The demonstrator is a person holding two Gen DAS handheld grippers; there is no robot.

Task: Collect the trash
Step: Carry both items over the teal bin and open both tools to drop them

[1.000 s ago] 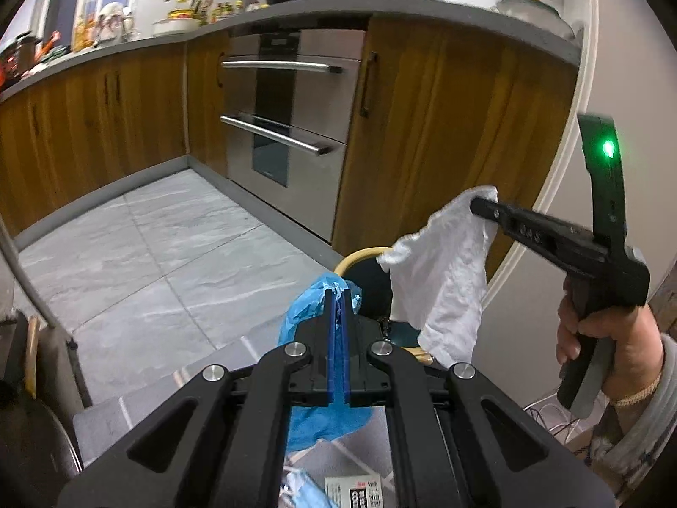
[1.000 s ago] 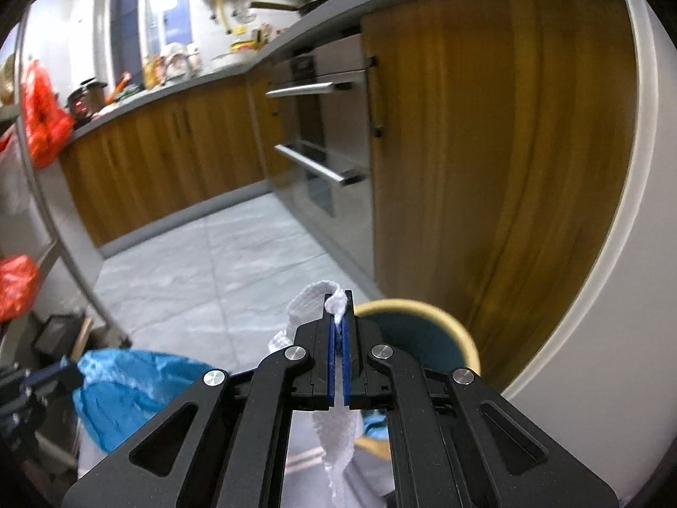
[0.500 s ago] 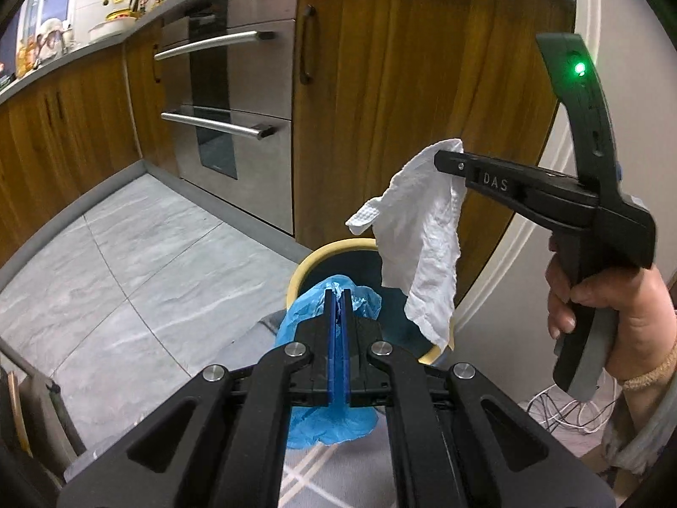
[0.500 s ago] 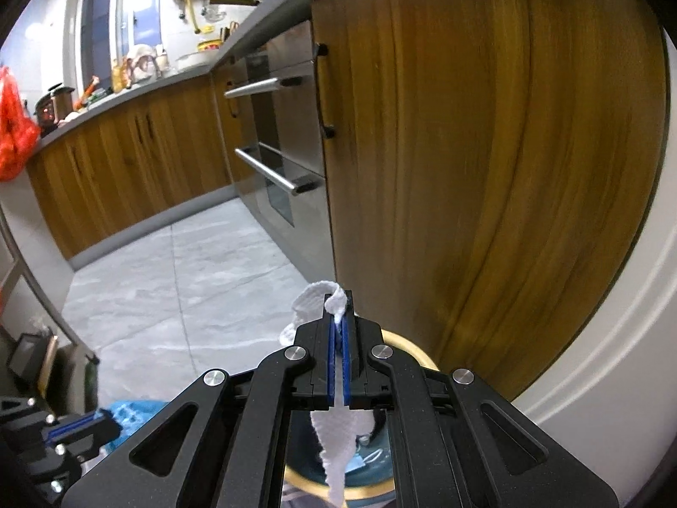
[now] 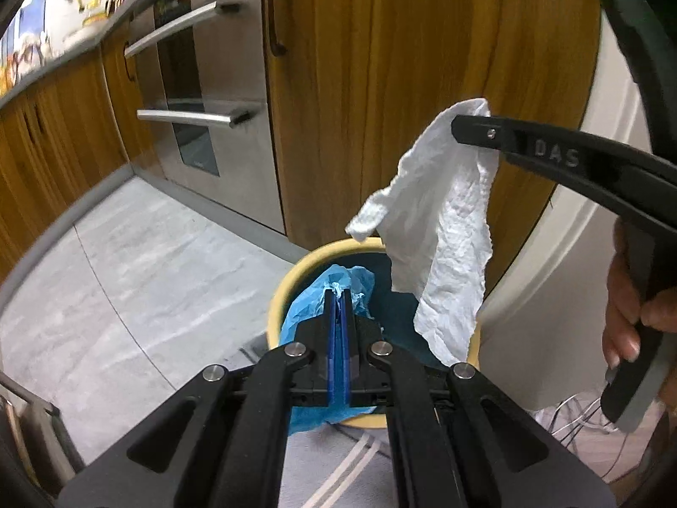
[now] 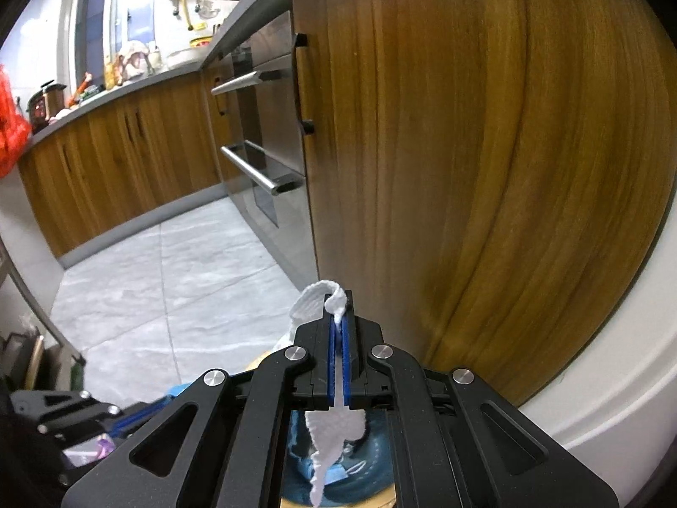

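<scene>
Trash, two pieces of it, is pinched in my two grippers above the round bin with the cream-yellow rim and dark teal inside [image 5: 282, 292], which stands on the grey marbled floor tiles [image 5: 139, 279] at the foot of the wooden cabinet end panel [image 5: 423, 84]. Furthest left, the stainless oven front with its two bar handles [image 5: 203, 114] is set into the run of wooden cupboards. Next comes my left gripper [image 5: 338, 296], its blue-padded fingers pressed together on the crumpled blue plastic wrapper [image 5: 313, 296]; the wrapper bunches up past my fingertips and hangs down below them over the near rim of the bin, partly inside its mouth. To the right of that, my right gripper [image 5: 459, 129] has its fingers clamped on the top edge of the white crumpled paper towel [image 5: 444, 228], which dangles with its lower end over the far right part of the bin opening. From the right wrist view the towel [image 6: 330, 436] runs between the closed blue pads and trails down towards the teal bin [image 6: 372, 482] beneath. My right hand [image 5: 630, 309] wraps the grip at the far right, by the curved white wall trim [image 5: 562, 288].
</scene>
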